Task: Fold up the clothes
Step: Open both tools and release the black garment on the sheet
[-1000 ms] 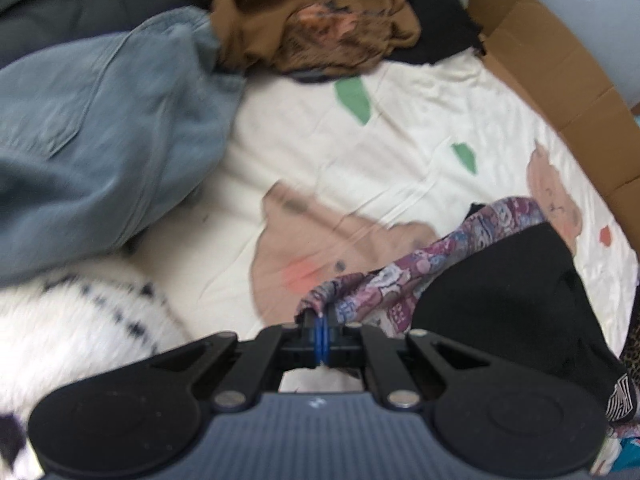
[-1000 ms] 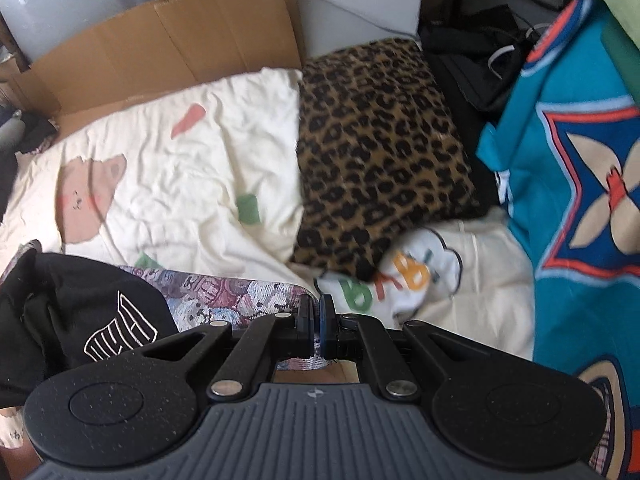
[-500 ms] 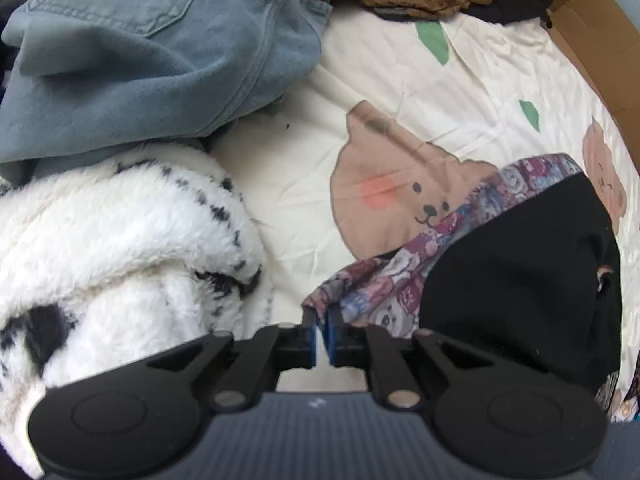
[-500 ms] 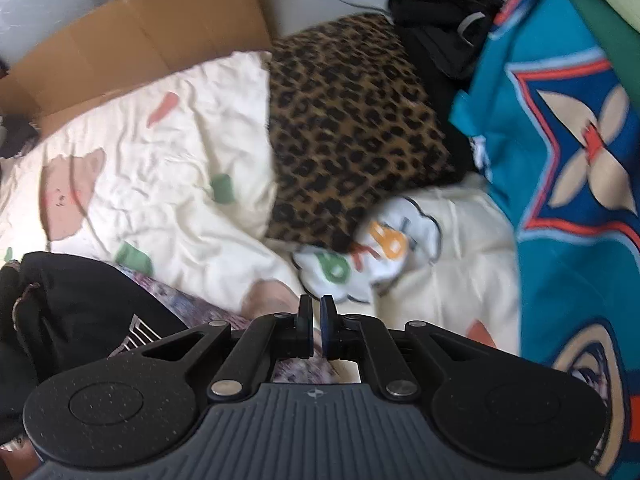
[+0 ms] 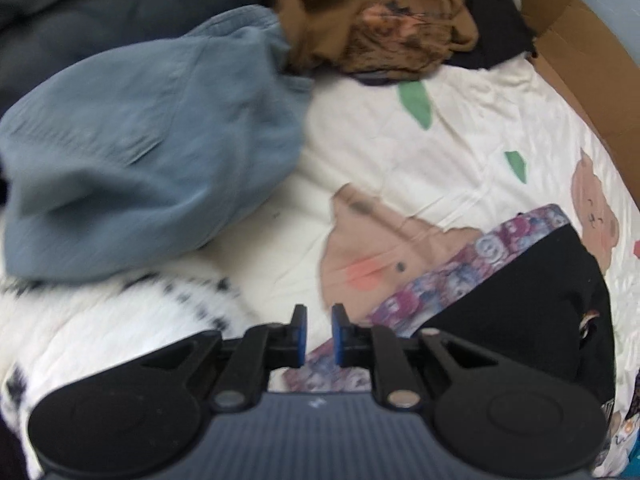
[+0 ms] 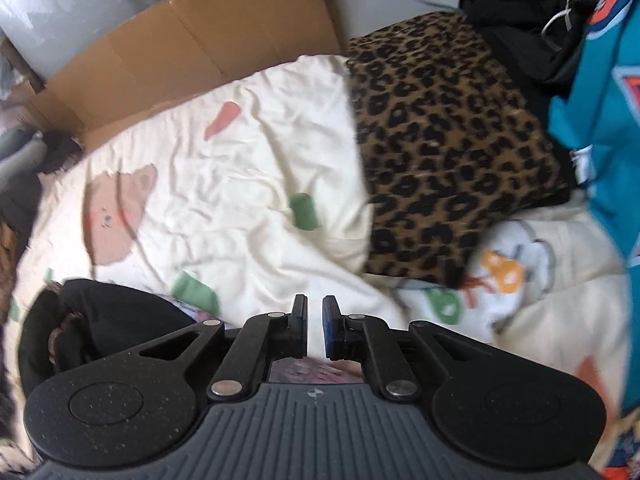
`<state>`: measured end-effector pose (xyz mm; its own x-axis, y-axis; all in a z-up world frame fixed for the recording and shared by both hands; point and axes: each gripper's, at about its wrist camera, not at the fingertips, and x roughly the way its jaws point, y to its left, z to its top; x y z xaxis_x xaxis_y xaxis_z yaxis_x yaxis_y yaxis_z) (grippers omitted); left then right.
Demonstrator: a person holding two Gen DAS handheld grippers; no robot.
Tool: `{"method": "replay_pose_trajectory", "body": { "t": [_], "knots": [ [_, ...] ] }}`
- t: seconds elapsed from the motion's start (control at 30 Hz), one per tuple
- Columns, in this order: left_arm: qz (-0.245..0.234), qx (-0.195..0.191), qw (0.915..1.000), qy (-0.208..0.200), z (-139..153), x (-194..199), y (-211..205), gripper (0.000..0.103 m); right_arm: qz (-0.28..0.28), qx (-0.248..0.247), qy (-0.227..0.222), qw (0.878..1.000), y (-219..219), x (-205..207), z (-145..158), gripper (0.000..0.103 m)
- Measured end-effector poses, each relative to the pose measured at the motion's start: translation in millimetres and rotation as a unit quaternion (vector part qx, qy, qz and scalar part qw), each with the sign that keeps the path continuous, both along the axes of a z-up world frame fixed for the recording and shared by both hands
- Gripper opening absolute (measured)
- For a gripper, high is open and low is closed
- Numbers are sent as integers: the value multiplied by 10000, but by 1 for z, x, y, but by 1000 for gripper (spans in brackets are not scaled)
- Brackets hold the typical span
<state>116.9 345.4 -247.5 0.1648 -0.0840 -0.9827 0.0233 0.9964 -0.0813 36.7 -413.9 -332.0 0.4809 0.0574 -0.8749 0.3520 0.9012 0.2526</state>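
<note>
A black garment [image 5: 520,312] with a purple patterned band [image 5: 460,276] lies on the cream bear-print bedsheet [image 5: 420,160]. My left gripper [image 5: 318,320] hangs just above the band's near end. Its jaws stand slightly apart with only sheet showing between them. In the right wrist view the same black garment [image 6: 104,320] lies at the lower left, and a strip of the purple band [image 6: 312,372] shows under the gripper body. My right gripper [image 6: 315,312] is opening, with a narrow gap and nothing between its pads.
Blue jeans [image 5: 140,160] and a brown heap of clothes [image 5: 372,20] lie at the far left of the bed. A fluffy white spotted blanket [image 5: 120,320] is at the near left. A leopard-print cushion [image 6: 448,152] and a teal garment [image 6: 600,120] sit on the right. Cardboard [image 6: 192,52] lines the far edge.
Both grippers were shut on the purple band's edge and now stand slightly apart, with the cloth released. The left view has swung away from the fluffy blanket. The right gripper has dropped closer to the bed.
</note>
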Motion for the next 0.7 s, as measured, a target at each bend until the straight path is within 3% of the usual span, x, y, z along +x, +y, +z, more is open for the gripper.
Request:
{"method": "replay_pose_trajectory", "body": {
  "t": [0.1, 0.23, 0.4, 0.53, 0.7],
  "knots": [
    [-339, -191, 9991, -138, -1, 12, -28, 15, 148, -76, -42, 9999, 9, 8, -4, 12],
    [-623, -365, 9970, -274, -5, 24, -56, 20, 249, -61, -181, 9995, 15, 18, -6, 34],
    [-831, -474, 9946, -395, -11, 41, -82, 23, 367, -149, -377, 9985, 21, 33, -4, 38],
    [-996, -523, 9922, -536, -14, 57, -97, 31, 376, -191, -505, 9978, 27, 42, -4, 40],
    [-1150, -618, 9894, -640, -22, 78, -120, 33, 642, -267, -638, 9955, 43, 61, -4, 40]
  ]
}}
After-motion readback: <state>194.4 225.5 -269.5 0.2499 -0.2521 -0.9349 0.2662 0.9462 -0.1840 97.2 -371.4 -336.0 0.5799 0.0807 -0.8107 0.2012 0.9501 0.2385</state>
